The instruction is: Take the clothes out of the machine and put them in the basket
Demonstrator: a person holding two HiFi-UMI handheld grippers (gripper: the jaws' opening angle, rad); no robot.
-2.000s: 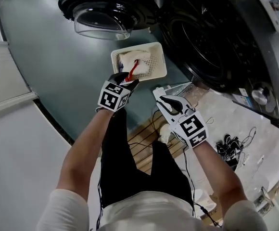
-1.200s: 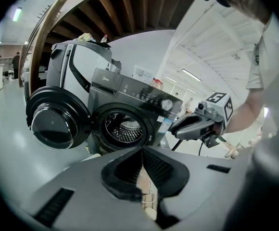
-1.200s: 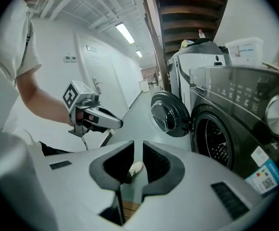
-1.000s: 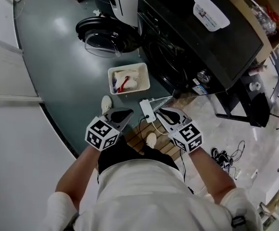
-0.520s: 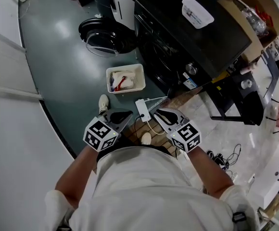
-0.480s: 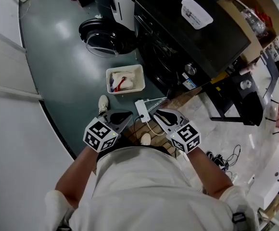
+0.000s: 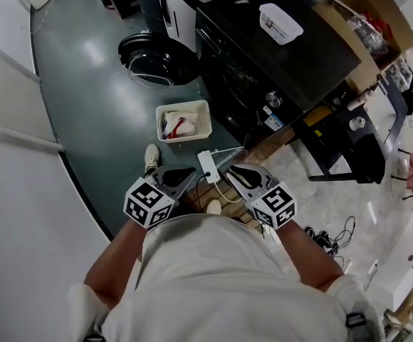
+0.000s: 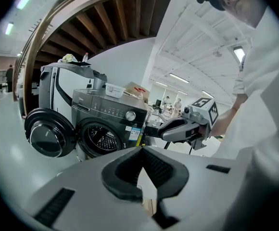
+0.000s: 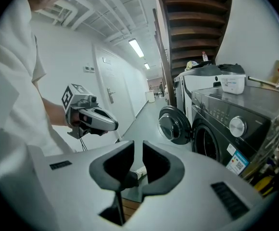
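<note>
White basket [image 7: 202, 123] on floor in front of black washing machine [image 7: 278, 63], just below its open door [image 7: 157, 57]. Inside: white clothes [image 7: 169, 117] w/ a red piece [image 7: 181, 125] lying diagonally. Basket's long axis runs L–R in head view, right end toward machine. Drum [image 8: 99, 138] dark, contents can't tell. Left gripper [image 7: 189, 171] pressed together, empty. Right gripper [image 7: 229, 169] a thin slit apart, nothing btwn. Both well short of basket.

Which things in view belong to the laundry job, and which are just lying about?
Job: washer, its open door, basket, clothes in it.
Lying about: power strip, white tub on the washer, cardboard box, floor cables.
</note>
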